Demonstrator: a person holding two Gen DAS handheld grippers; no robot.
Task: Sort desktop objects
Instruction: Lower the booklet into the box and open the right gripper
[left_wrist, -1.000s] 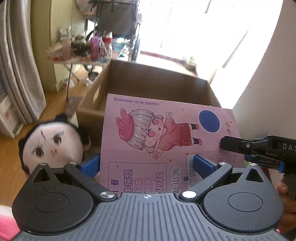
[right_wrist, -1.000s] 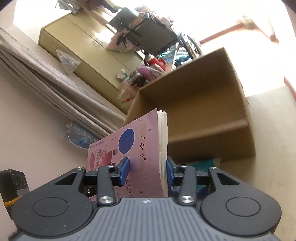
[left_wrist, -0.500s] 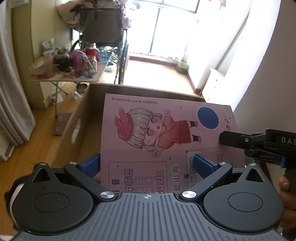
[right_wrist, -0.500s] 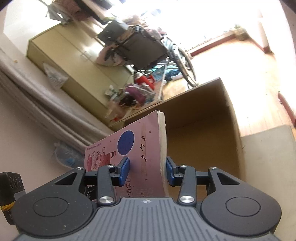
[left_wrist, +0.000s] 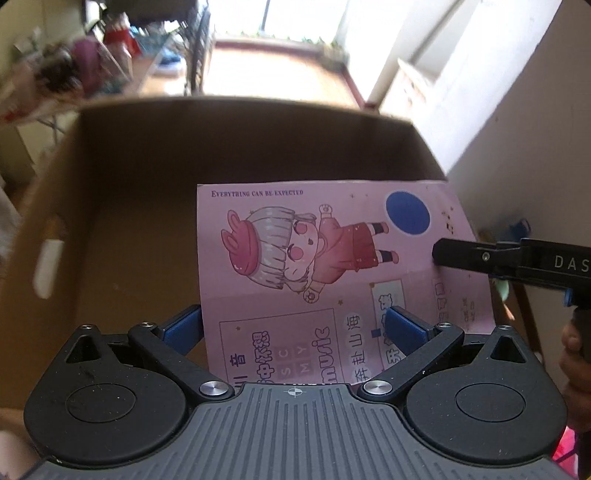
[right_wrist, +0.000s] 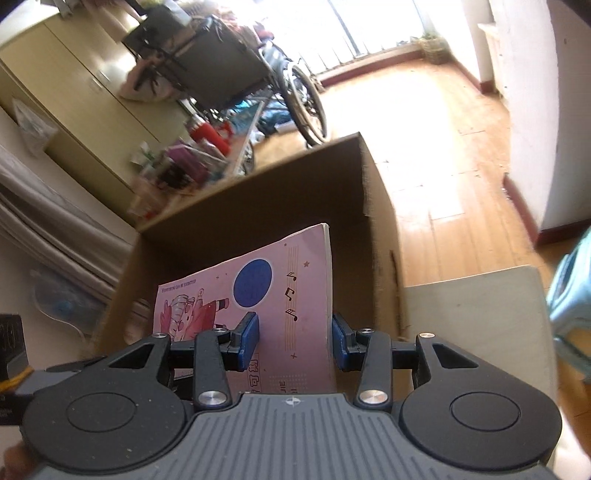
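Note:
A pink book with a cartoon girl on its cover hangs over the open cardboard box. My left gripper holds the book's lower left part: one blue pad sits at its left edge, the other lies on the cover. A black finger of my right gripper presses on the cover's right side. In the right wrist view my right gripper is shut on the book, one pad on the cover and one behind the pages, with the box just beyond.
A wheelchair and a cluttered folding table stand behind the box on the wooden floor. A beige tabletop lies right of the box, with a pale blue stool at the far right. A hand grips the right handle.
Both grippers have carried the book forward and down, so it now hangs over the box's opening. The panda plush left of the box has dropped out of view.

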